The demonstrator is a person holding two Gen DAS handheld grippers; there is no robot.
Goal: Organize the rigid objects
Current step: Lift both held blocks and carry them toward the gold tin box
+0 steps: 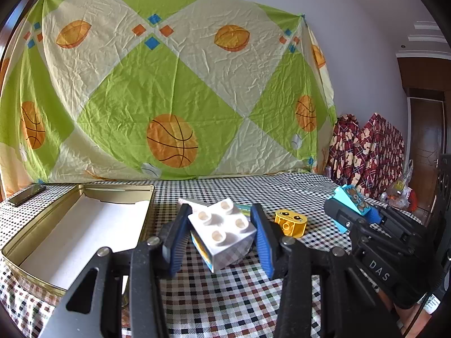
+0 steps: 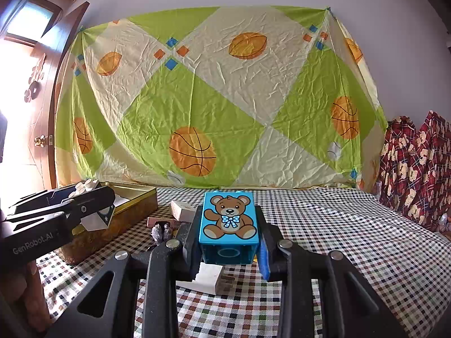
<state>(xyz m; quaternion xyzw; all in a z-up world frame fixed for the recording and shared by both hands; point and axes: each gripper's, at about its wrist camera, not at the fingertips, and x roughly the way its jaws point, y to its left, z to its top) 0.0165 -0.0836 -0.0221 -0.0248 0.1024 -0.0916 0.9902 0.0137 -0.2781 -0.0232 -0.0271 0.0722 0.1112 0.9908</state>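
While my left gripper (image 1: pixel 222 236) pinches the white studded plastic brick (image 1: pixel 222 232) beside the open gold tin (image 1: pixel 141 219), my right gripper (image 2: pixel 229 236) clamps the light, stiff, slick-sided blue teddy-bear brick (image 2: pixel 229 222) by its flat sides above the checked tablecloth (image 2: pixel 338 239).

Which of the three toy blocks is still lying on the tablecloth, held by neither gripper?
The yellow block with the cartoon face. The white block is in the left gripper, the blue bear block in the right gripper.

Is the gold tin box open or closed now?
Open. The gold tin box has no lid on; the left wrist view shows its white inside bottom, with no blocks visible there.
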